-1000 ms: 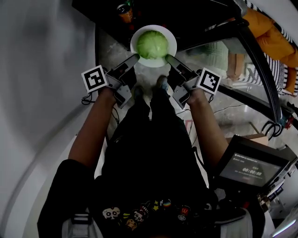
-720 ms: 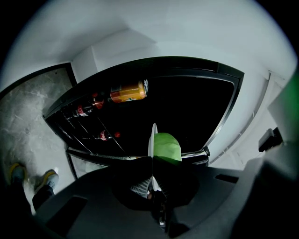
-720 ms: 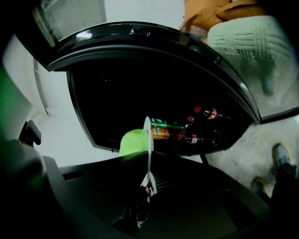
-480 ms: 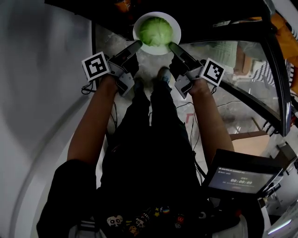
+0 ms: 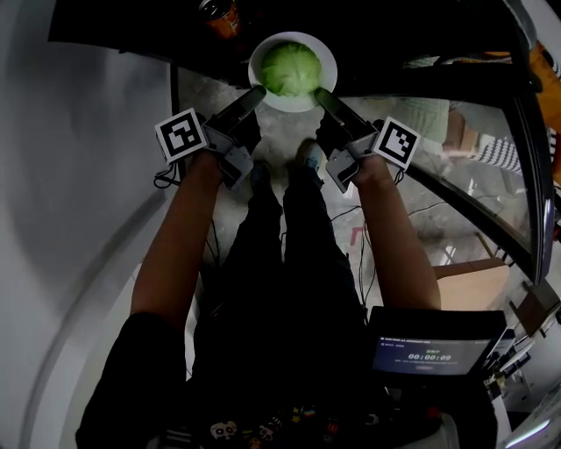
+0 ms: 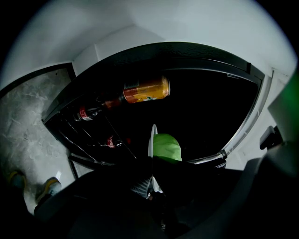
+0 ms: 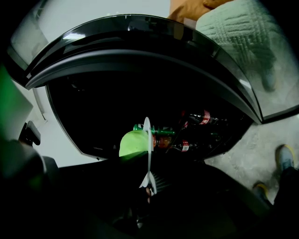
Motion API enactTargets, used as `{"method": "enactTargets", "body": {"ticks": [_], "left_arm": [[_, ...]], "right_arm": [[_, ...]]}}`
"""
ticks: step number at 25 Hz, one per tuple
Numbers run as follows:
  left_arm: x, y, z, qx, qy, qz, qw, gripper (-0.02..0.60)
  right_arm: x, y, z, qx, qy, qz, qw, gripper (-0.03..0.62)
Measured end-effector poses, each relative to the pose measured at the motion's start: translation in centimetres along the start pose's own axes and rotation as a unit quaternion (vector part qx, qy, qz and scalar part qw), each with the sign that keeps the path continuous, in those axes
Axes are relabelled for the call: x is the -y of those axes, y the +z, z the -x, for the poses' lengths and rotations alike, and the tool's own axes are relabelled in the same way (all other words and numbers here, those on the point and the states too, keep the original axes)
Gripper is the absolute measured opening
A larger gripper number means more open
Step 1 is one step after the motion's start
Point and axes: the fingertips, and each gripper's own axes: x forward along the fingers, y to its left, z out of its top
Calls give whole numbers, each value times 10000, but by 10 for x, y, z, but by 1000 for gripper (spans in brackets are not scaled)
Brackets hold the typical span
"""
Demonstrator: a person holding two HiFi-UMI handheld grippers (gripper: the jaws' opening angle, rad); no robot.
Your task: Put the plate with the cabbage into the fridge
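— Can you see into the fridge [image 6: 177, 51]?
— Barely. Its inside is black and the shelves are lost in shadow.
— The orange can [image 5: 219, 12]?
— Cut off by the head view's top edge.
— And the plate [image 7: 147, 135]?
— Edge-on, with its lower rim buried in the right gripper's [image 7: 148, 179] dark jaws. The labels on the bottles [image 6: 88, 113] are too small to read.

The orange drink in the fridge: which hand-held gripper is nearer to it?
Left. The left hand-held gripper holds the plate rim nearest the orange drink; the right hand-held gripper holds the opposite rim.
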Motion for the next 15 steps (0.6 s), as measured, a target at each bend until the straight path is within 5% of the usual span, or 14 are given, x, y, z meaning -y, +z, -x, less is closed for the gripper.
{"method": "enactTargets", "body": {"ticks": [15], "left_arm": [[-8, 1, -2, 164, 221, 70, 9996, 9]], "right_arm": [[10, -1, -2, 55, -54, -264, 9996, 20]]}}
